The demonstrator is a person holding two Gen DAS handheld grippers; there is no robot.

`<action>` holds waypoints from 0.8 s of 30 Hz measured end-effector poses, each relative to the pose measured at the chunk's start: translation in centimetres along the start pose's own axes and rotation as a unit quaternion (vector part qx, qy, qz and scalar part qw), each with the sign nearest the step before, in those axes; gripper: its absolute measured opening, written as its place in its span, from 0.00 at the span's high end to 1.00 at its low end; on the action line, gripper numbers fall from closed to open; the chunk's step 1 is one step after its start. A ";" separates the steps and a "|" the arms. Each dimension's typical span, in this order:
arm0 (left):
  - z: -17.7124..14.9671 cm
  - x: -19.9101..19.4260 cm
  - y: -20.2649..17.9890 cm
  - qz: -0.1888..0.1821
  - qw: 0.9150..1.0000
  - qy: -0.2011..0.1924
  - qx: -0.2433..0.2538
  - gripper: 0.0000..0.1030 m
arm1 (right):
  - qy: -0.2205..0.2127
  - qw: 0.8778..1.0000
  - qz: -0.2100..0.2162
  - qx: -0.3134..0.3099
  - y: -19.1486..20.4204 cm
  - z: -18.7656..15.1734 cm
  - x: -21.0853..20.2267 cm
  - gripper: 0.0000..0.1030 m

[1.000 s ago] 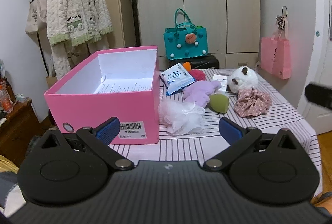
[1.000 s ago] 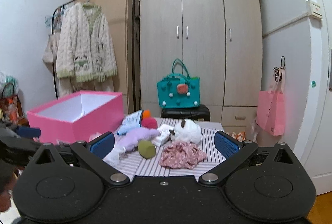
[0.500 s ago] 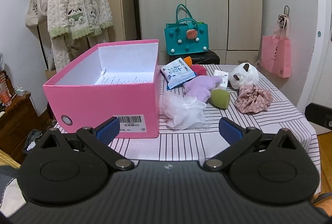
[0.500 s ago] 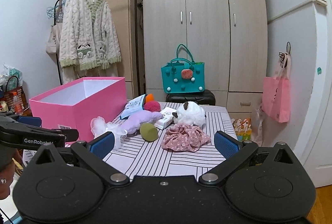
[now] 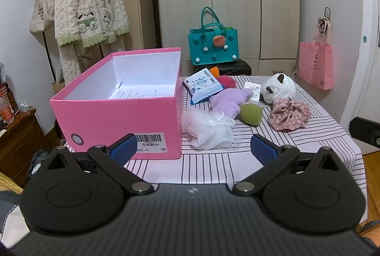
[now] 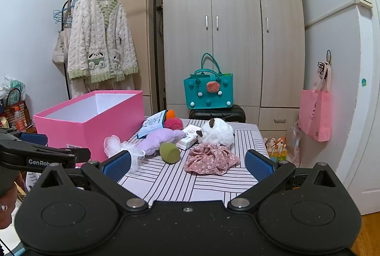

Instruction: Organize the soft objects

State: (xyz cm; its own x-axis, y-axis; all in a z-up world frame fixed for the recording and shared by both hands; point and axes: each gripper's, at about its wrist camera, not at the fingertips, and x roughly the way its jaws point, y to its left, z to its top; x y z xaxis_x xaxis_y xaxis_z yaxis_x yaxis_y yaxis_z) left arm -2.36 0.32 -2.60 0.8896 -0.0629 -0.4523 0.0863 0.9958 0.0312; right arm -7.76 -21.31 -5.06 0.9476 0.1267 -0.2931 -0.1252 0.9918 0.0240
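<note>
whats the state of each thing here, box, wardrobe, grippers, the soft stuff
pink box: open, lidless, only a printed sheet inside
wardrobe: doors shut
left gripper: jaws open, holding nothing
right gripper: jaws open, holding nothing
bath pouf: loose on the table beside the box
green sponge: lying on its side
floral scrunchie: bunched on the table
teal bag: upright

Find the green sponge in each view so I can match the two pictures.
Left wrist: green sponge right of centre, just right of the white bath puff.
Right wrist: green sponge left of centre.
Shared landmark: the pink box, on the left in both.
</note>
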 end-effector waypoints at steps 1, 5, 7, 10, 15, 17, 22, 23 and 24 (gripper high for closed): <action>0.0 0.0 0.0 0.000 1.000 0.000 0.000 0.00 | 0.001 1.000 0.000 0.000 0.0 0.0 0.1 0.00; 0.0 0.0 0.0 0.000 1.000 0.000 0.000 0.00 | 0.004 1.000 0.007 0.002 0.0 -0.1 0.2 0.00; -0.1 0.0 0.1 -0.002 1.000 0.002 -0.002 0.00 | 0.001 1.000 0.009 0.001 -0.2 -0.1 0.3 0.00; -0.1 0.2 0.2 -0.003 1.000 -0.001 -0.005 0.03 | -0.037 0.999 0.018 0.005 -0.8 -0.2 0.4 0.00; 0.1 0.4 0.1 -0.013 1.000 -0.028 -0.005 0.04 | -0.073 0.996 0.047 0.014 -2.6 -0.4 1.3 0.00; 0.4 0.8 -0.4 -0.017 0.999 -0.031 0.002 0.04 | -0.061 0.997 0.052 0.013 -3.2 -0.1 2.1 0.00; 1.3 2.7 -2.2 -0.036 0.999 -0.012 0.019 0.06 | -0.018 0.997 0.075 0.021 -5.3 0.4 5.2 0.00; 1.5 3.3 -2.7 -0.042 0.999 -0.005 0.023 0.10 | -0.009 0.997 0.079 0.018 -5.6 0.4 5.9 0.00; 1.6 4.0 -3.3 -0.046 0.998 0.003 0.031 0.13 | 0.000 0.997 0.082 0.014 -5.9 0.3 6.6 0.00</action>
State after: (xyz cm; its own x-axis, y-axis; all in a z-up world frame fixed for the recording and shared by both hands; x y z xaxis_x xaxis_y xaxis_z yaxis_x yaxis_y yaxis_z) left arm 1.62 -3.30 -3.06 0.8743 -0.1538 -0.4603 0.1954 0.9798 0.0437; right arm -0.65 -26.31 -6.88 0.9149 0.2869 -0.2839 -0.2701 0.9579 0.0975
